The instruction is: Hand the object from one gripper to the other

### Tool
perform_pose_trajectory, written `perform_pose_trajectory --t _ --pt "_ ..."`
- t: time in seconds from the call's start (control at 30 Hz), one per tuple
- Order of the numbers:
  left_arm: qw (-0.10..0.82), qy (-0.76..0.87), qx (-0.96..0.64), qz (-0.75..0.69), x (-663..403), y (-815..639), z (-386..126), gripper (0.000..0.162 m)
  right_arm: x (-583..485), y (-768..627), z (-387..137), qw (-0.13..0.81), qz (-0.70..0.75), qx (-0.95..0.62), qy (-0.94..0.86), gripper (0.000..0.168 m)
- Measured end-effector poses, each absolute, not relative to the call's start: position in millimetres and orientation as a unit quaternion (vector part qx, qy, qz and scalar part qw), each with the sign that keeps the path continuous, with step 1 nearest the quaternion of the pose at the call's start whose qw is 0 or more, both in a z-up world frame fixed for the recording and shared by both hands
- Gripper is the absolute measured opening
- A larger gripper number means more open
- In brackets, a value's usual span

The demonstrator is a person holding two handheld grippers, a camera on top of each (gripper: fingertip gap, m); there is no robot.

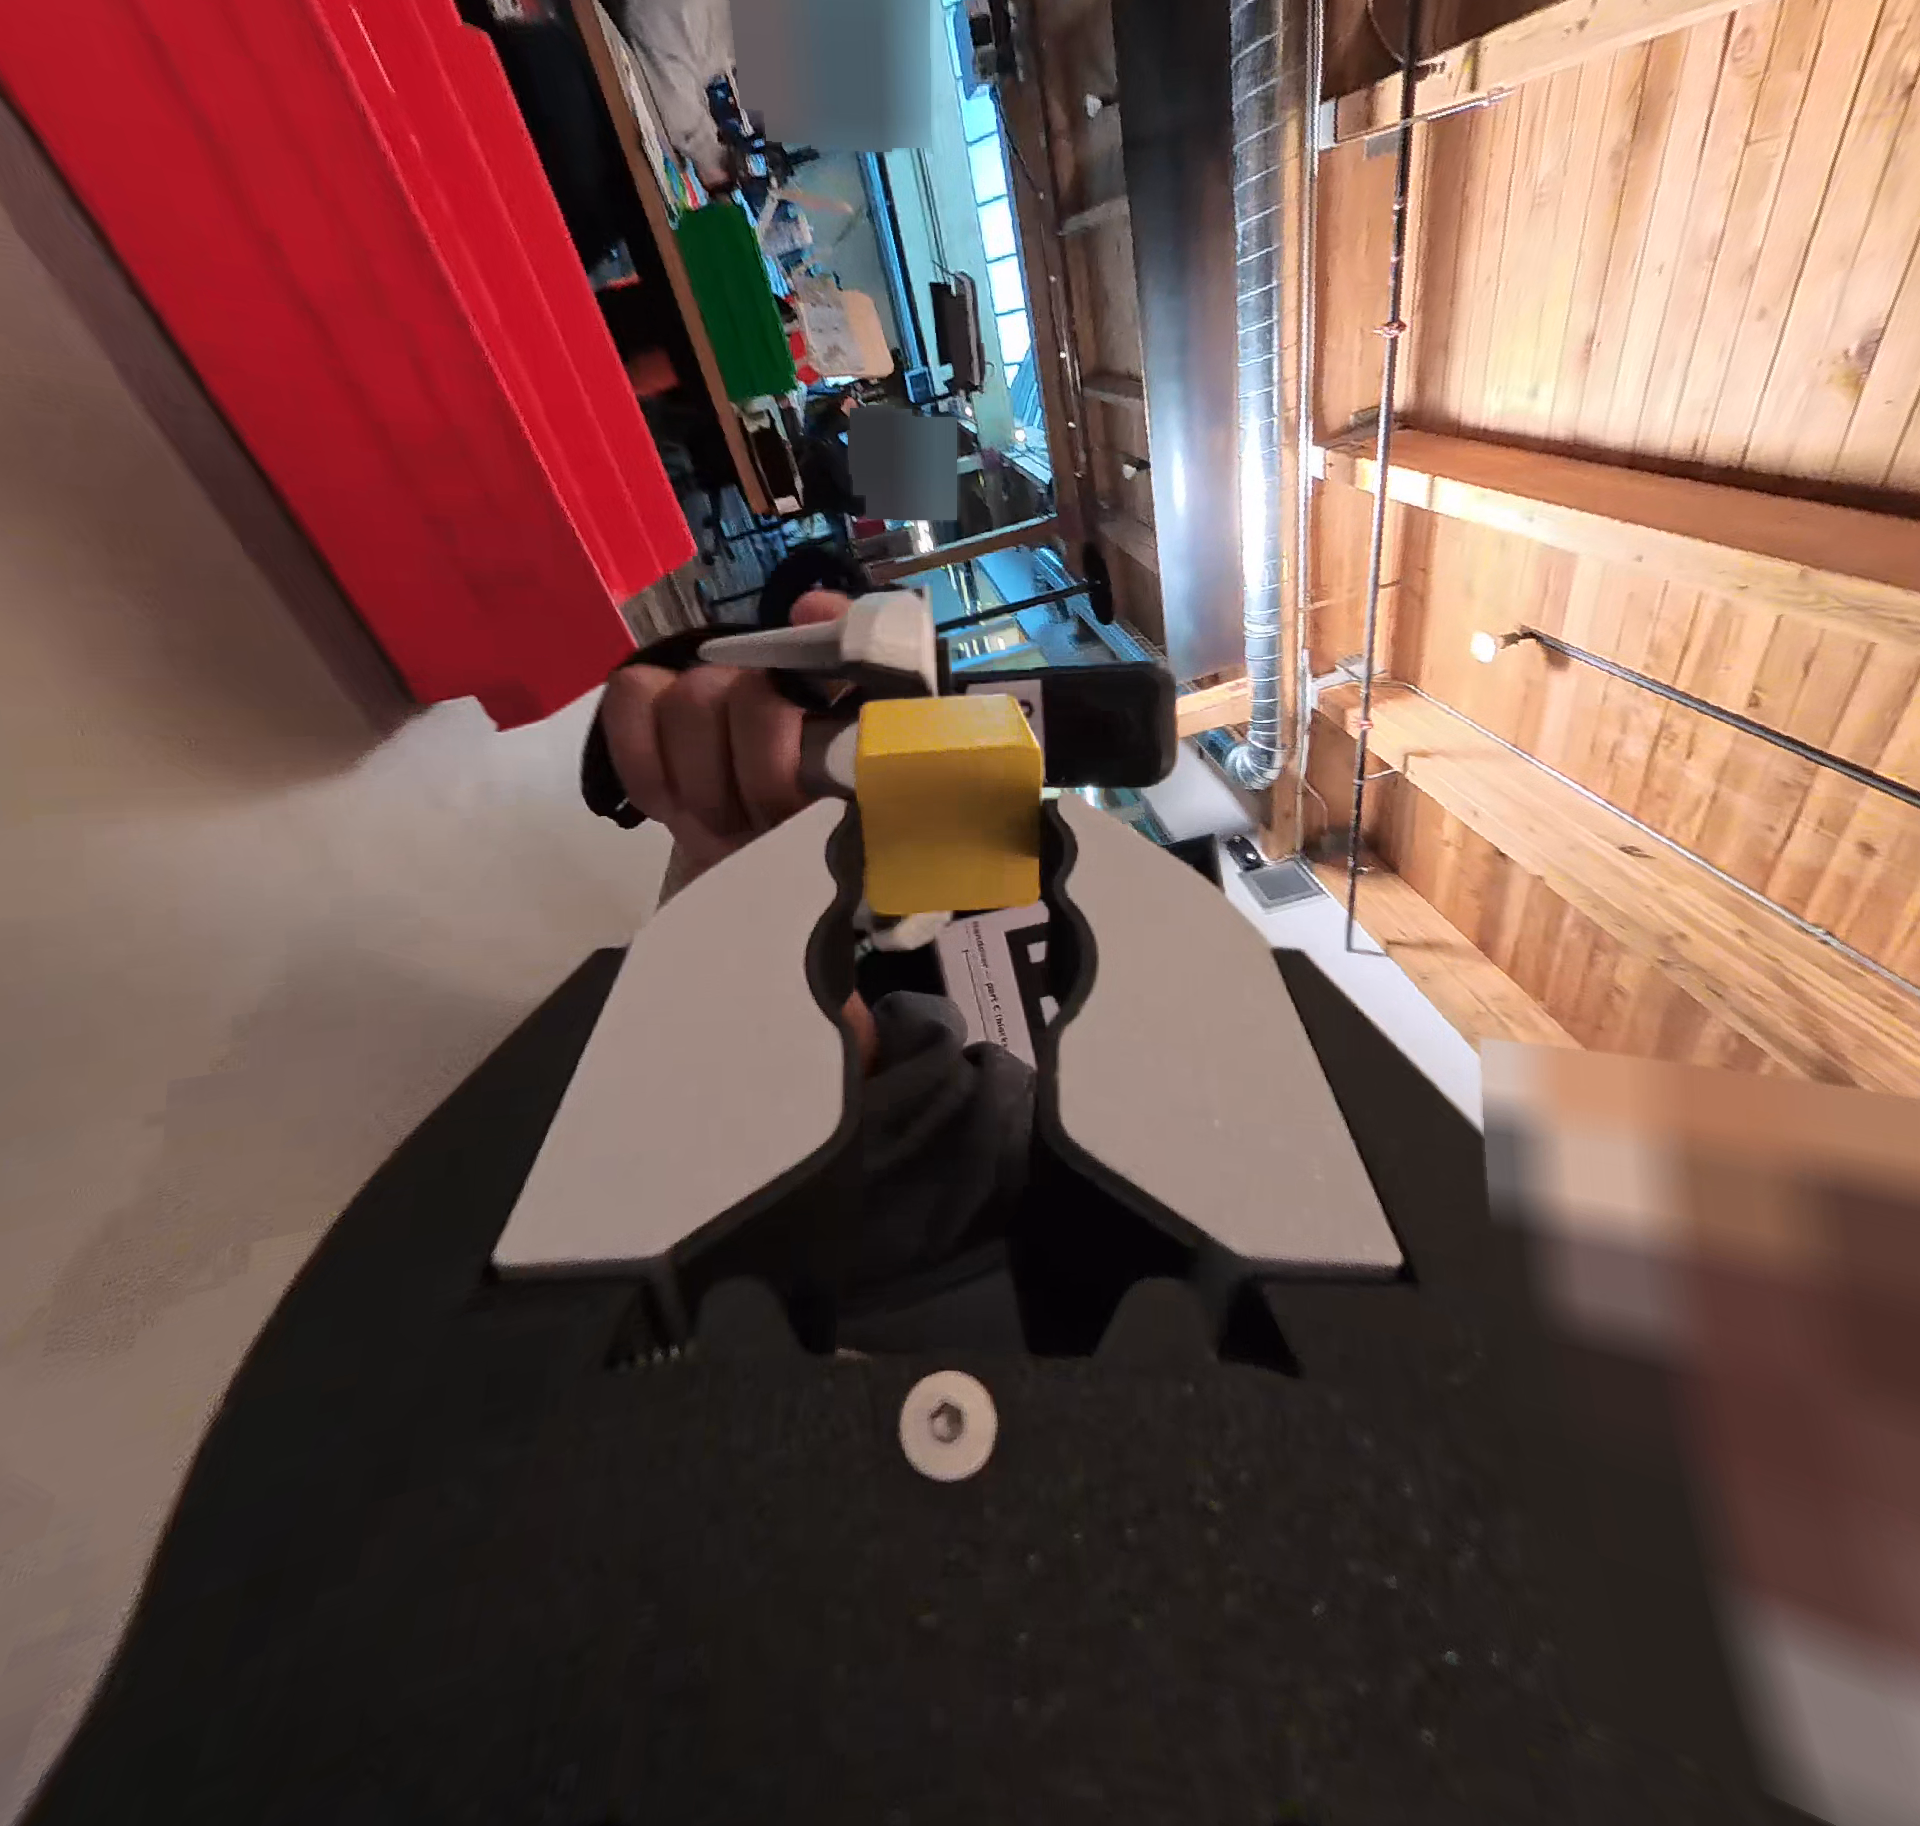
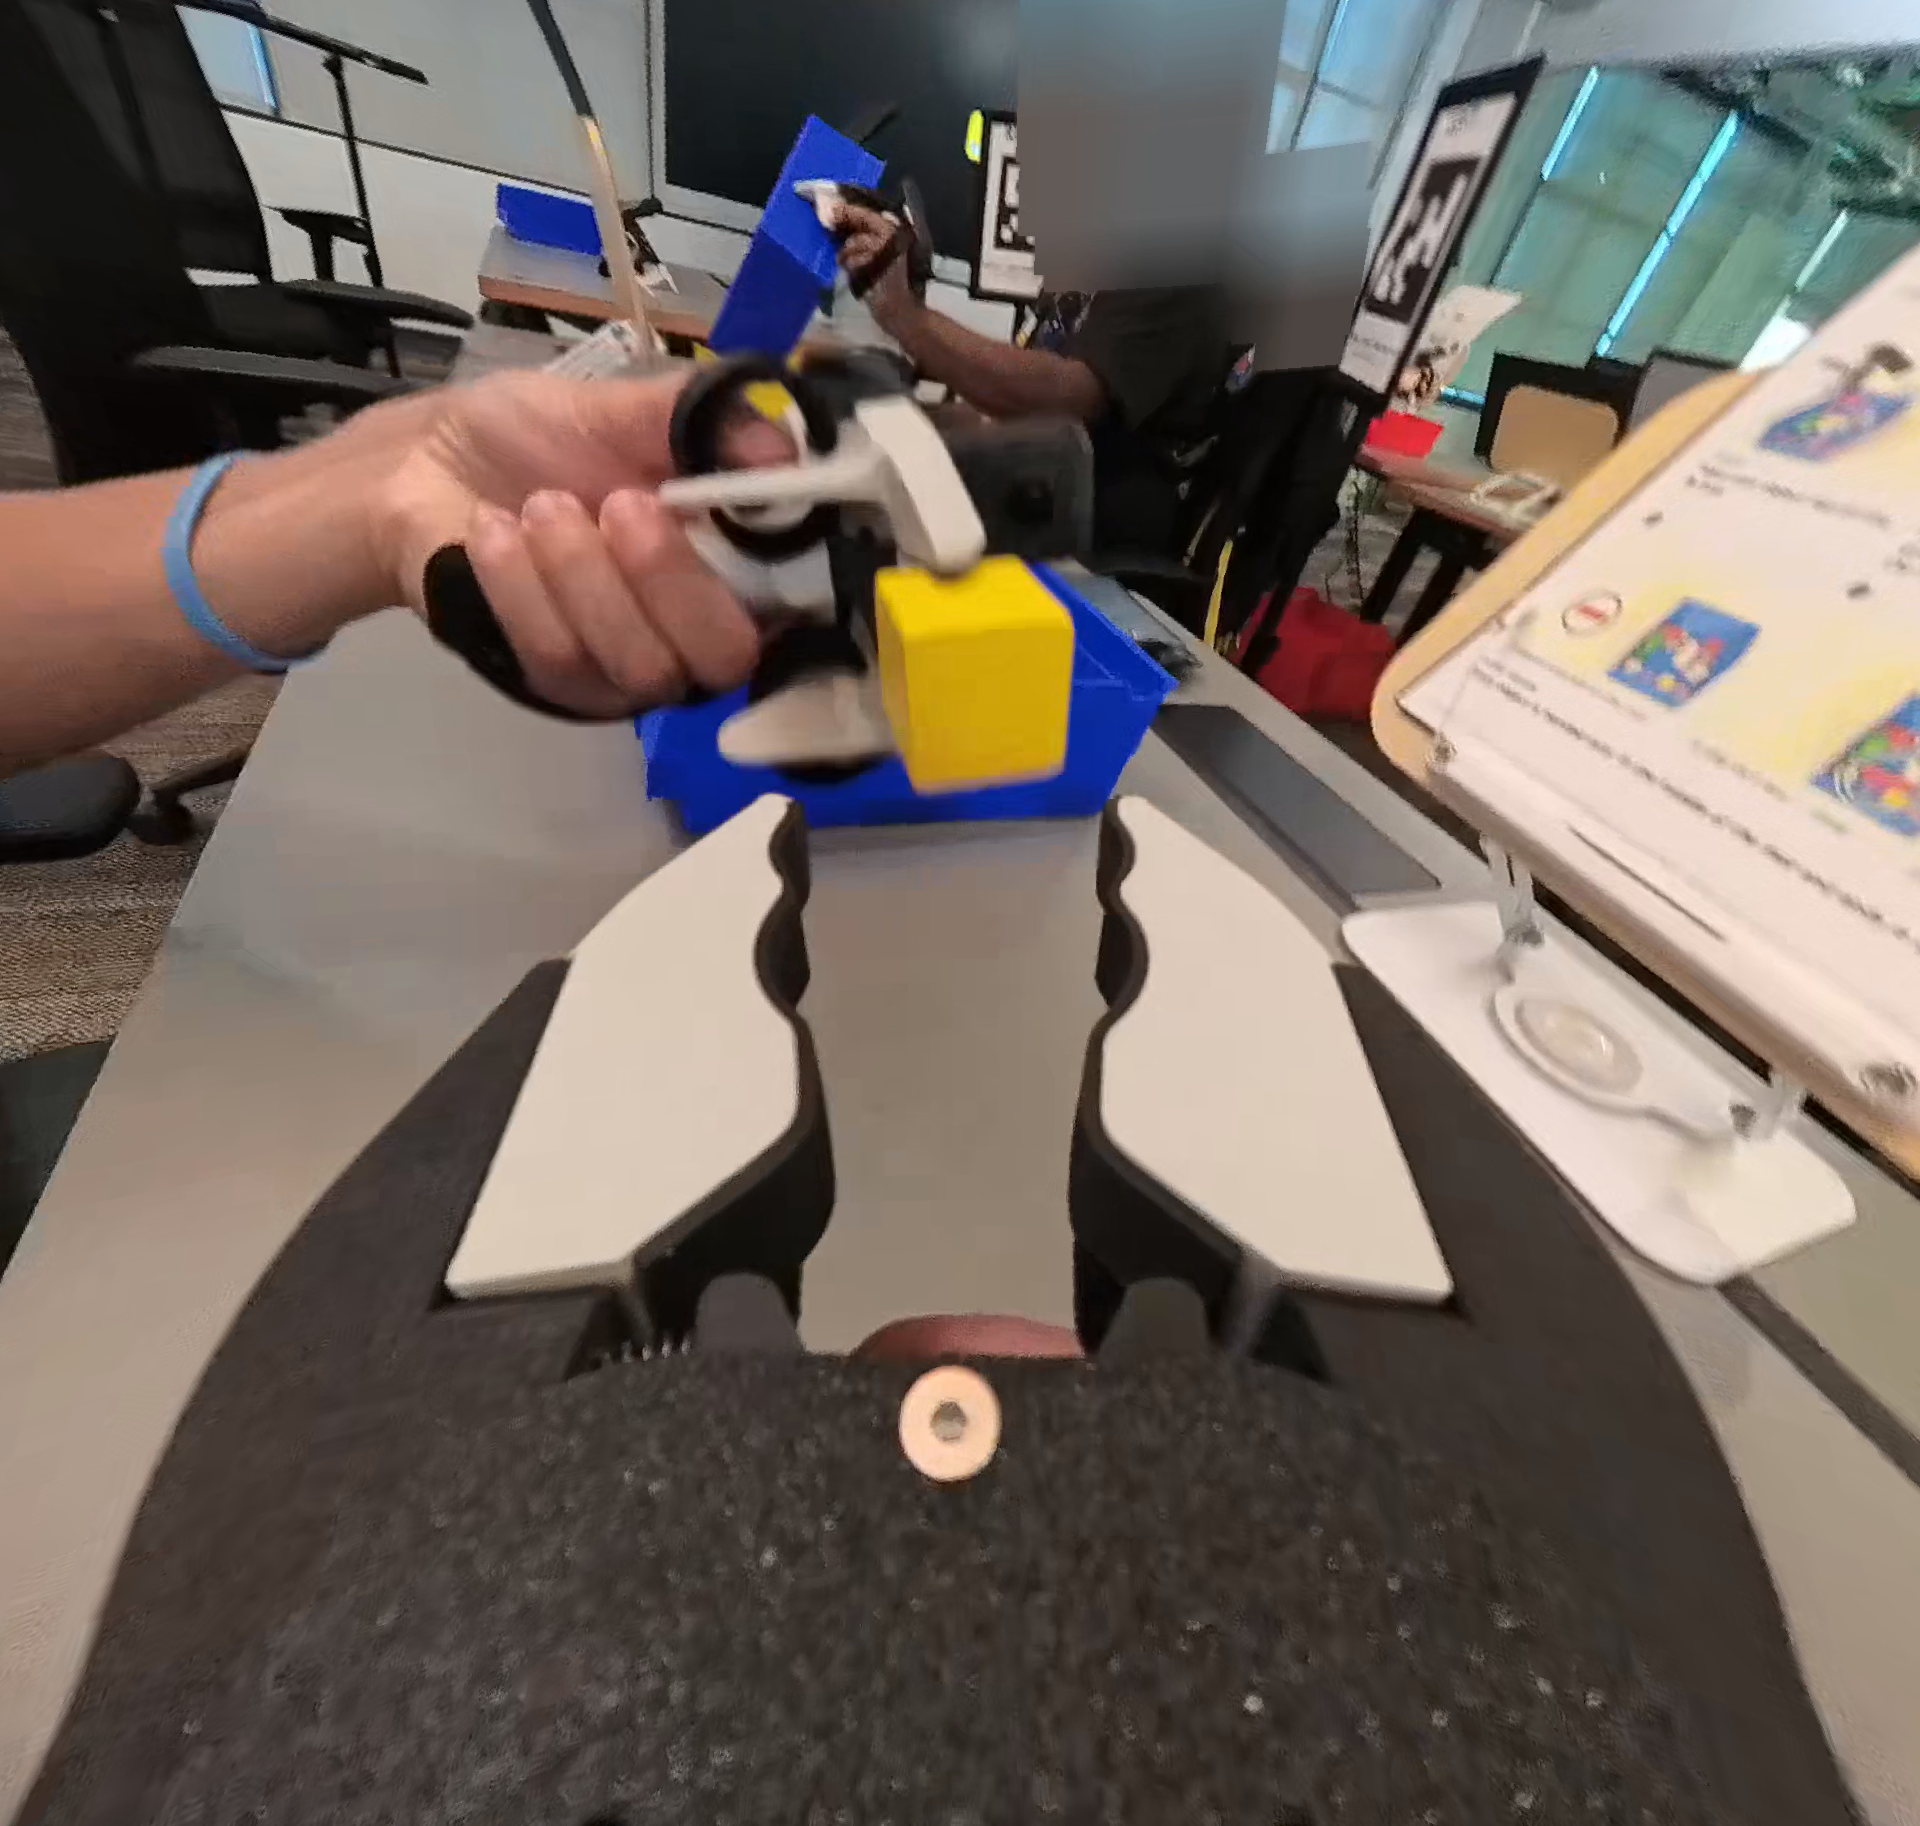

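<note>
Yellow cube (image 1: 951, 808), no long axis, pinched in left gripper (image 1: 948, 841); right gripper (image 2: 951, 841) jaws spread.

The left wrist view is rolled sideways: a red bin (image 1: 343, 322) fills ten o'clock and a wooden ceiling (image 1: 1621, 529) three o'clock. The right wrist view is held level above a grey table (image 2: 416, 841). A yellow block (image 1: 951, 805) (image 2: 975, 675) is seen close at twelve o'clock in both.

Printed text is showing on an instruction sheet (image 2: 1704, 696) w/ coloured pics on a stand, a black-and-white marker sign (image 2: 1439, 207) behind, and a white label (image 1: 1003, 987) past the left gripper's fingers.
</note>
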State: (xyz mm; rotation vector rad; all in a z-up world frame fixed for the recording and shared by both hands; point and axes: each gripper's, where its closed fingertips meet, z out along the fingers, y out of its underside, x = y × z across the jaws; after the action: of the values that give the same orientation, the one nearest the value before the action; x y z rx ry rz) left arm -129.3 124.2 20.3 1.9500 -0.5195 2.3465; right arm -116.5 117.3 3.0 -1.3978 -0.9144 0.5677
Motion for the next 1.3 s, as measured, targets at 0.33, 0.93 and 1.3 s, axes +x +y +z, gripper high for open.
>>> perform_pose_trajectory --t 0.33,0.93,1.3 --pt "0.056 -0.180 0.614 0.767 -115 115 4 0.032 -124 126 -3 0.606 0.289 -0.614 -0.416 0.035" --pt "-0.300 -0.294 0.764 0.491 -224 68 -119 0.042 220 131 -70 0.334 -0.042 -0.941 0.023 0.035" --pt "-0.297 -0.316 0.768 0.472 -215 65 -133 0.040 238 77 -179 0.037 -0.042 -0.997 0.057 0.035"
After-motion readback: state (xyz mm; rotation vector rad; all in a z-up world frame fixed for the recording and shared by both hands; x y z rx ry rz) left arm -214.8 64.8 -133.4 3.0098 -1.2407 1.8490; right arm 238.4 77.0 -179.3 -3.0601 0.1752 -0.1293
